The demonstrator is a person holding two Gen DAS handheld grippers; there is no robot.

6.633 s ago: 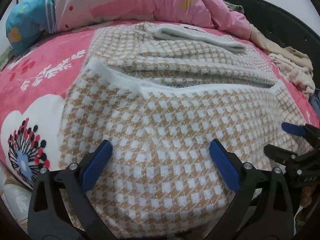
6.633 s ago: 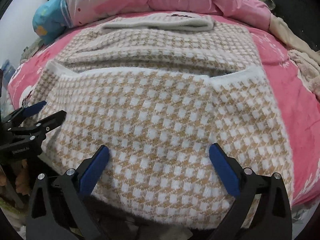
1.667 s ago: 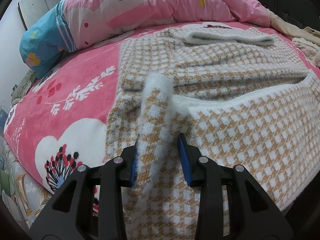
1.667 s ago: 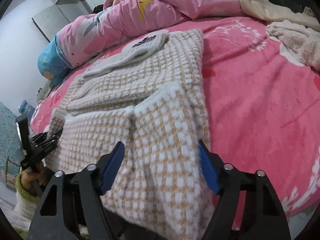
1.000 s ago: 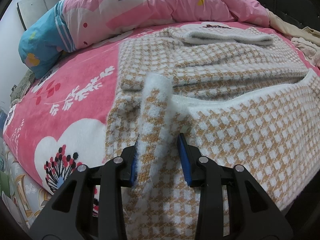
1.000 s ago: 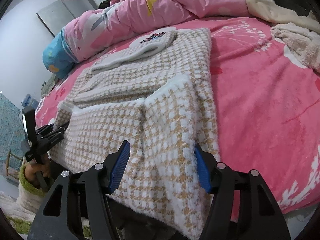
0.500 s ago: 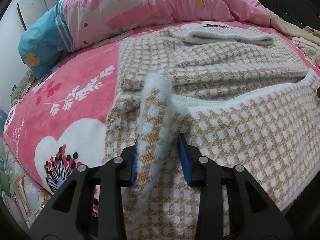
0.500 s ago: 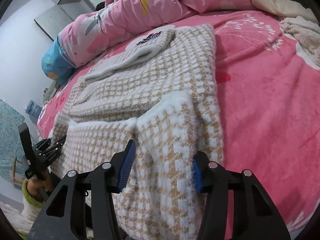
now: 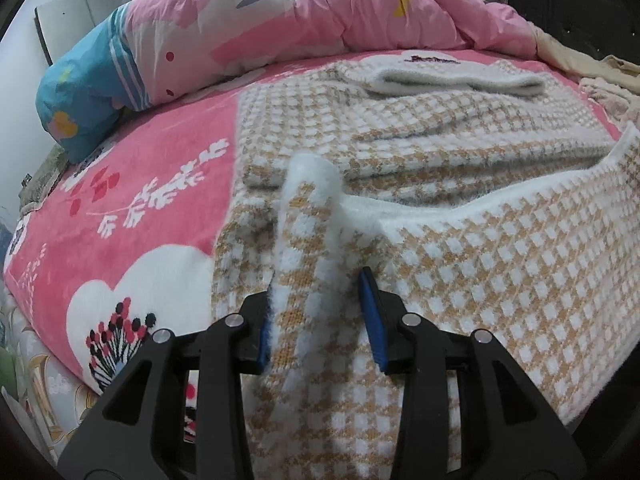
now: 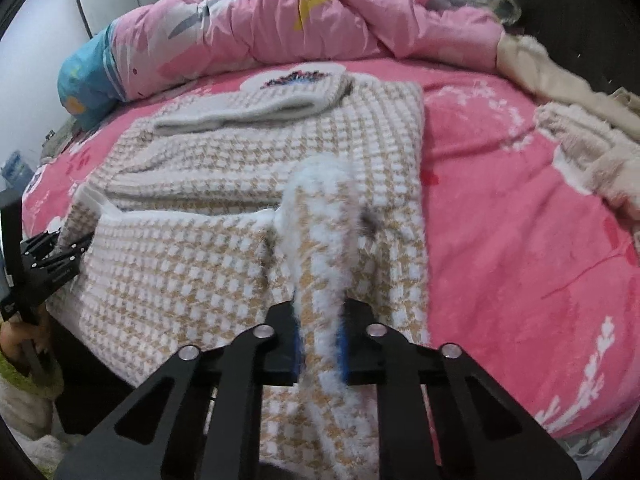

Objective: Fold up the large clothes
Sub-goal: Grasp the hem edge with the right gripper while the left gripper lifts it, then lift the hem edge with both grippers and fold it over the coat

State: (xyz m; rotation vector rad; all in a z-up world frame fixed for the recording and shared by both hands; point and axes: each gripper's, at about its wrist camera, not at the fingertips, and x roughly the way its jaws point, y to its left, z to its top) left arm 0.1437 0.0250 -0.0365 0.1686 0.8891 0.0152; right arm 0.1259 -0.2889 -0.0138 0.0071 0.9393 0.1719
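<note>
A large tan-and-white checked knit garment [image 9: 460,168] lies flat on the pink bed, its near hem folded back over the body; it also shows in the right wrist view [image 10: 248,168]. My left gripper [image 9: 316,316] is shut on the left corner of that folded hem, which stands up in a ridge between the blue pads. My right gripper [image 10: 318,340] is shut on the right corner, bunched up likewise. The left gripper also shows at the left edge of the right wrist view [image 10: 60,256].
A pink quilt [image 9: 340,12] and a blue pillow [image 9: 84,92] are heaped at the back of the bed. A white folded collar [image 9: 452,74] lies at the garment's far end. Beige clothes [image 10: 576,128] lie on the right. The pink sheet [image 10: 520,240] is bare to the right.
My right gripper has closed on the right hem corner and pinched it into a ridge. My left gripper has kept its grip and has not moved.
</note>
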